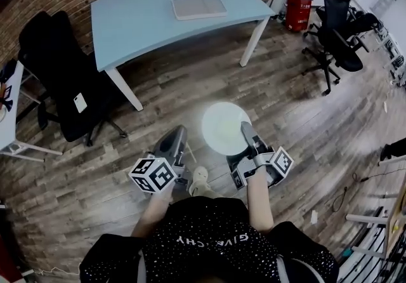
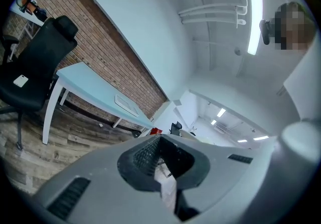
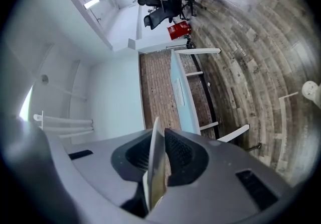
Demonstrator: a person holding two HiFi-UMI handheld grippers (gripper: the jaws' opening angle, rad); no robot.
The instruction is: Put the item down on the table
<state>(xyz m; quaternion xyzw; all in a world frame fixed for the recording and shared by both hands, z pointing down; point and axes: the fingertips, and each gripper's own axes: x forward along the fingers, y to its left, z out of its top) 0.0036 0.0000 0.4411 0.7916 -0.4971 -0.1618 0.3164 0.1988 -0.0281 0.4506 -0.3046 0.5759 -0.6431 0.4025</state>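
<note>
Plate (image 1: 225, 128) – round, pale, its face turned toward the head view – held in the air over the wooden floor (image 1: 304, 117), in front of the person's torso and well apart from the desk (image 1: 139, 21). We see the right tool (image 1: 247, 129) closed on the plate's right rim; in the right gripper view the plate's thin edge (image 3: 155, 162) stands upright between the two dark pads, which press on it from either side. The left tool (image 1: 178, 132) rises just beside the plate's left rim without touching it; in the left gripper view its jaws are drawn together, and we make out nothing gripped between them. Beyond, the light-blue desk stands before a brick wall and carries a flat white tray (image 1: 198, 7) – the only thing on it. A black office chair (image 1: 63, 78) stands left of the desk; a red box (image 1: 298, 11) and more black chairs (image 1: 339, 31) lie to the right.
</note>
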